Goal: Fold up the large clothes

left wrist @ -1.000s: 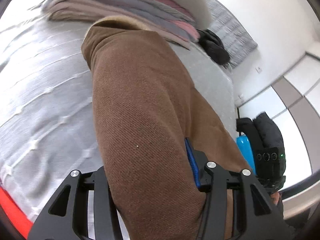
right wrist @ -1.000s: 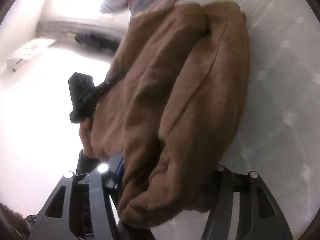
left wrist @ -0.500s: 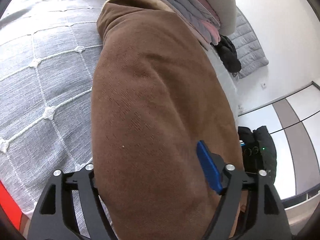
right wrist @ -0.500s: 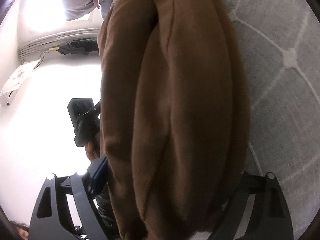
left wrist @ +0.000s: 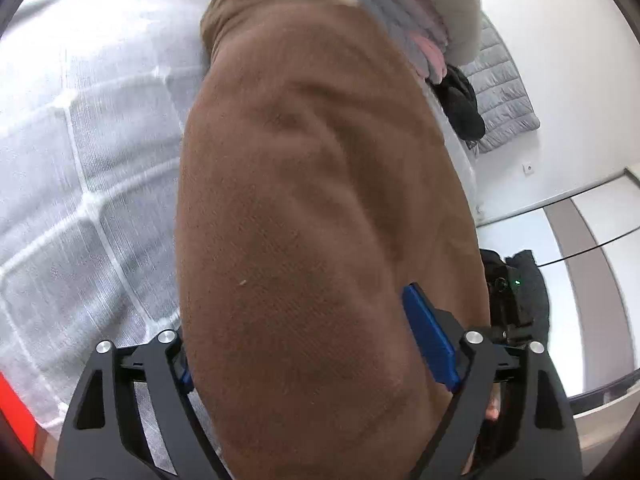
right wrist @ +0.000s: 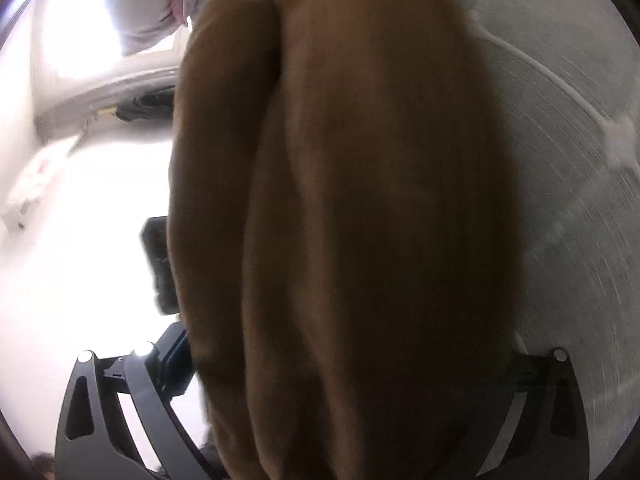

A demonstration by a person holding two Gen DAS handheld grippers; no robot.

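A thick folded brown garment (left wrist: 312, 216) with a pale furry collar lies on the grey quilted bed (left wrist: 80, 140). My left gripper (left wrist: 316, 344) is spread wide with the bundle's near end between its fingers, the blue pad (left wrist: 430, 340) against the right side. In the right wrist view the same brown garment (right wrist: 360, 220) fills the frame in stacked folds. My right gripper (right wrist: 352, 356) also straddles it with fingers wide apart; the right finger is mostly hidden by cloth.
A pile of folded clothes (left wrist: 420, 28) sits beyond the garment at the bed's far end. A black garment (left wrist: 460, 100) and grey quilted padding (left wrist: 504, 92) lie by the white wall. The other gripper (right wrist: 160, 264) shows past the bundle's left side.
Both grippers have lowered the bundle onto the bed and their fingers have spread wider around it. The views have closed in on the cloth.
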